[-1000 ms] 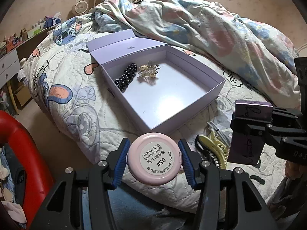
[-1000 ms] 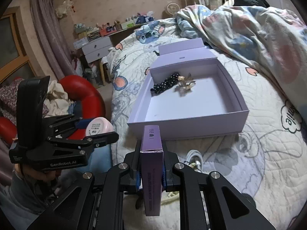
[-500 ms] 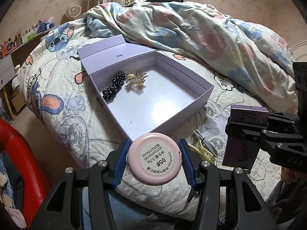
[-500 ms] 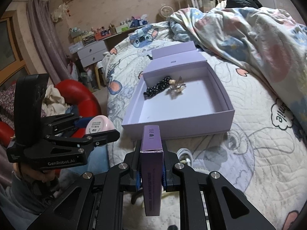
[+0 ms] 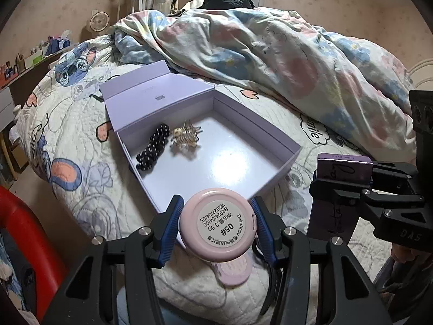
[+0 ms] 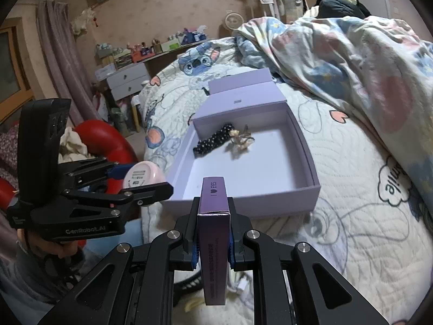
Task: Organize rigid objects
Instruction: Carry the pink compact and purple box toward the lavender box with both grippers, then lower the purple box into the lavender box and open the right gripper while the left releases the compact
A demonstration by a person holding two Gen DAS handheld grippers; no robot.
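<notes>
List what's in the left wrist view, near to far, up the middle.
Pink round compact in the left gripper → lilac box → gold hair clip inside it → box lid → rumpled duvet.

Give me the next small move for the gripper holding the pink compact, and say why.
Probably carry the left gripper forward over the open lilac box and lower it. It is clamped on the pink compact, which sits just short of the box's near wall, and the bare floor ahead of the black hair tie and gold claw clip looks free.
</notes>
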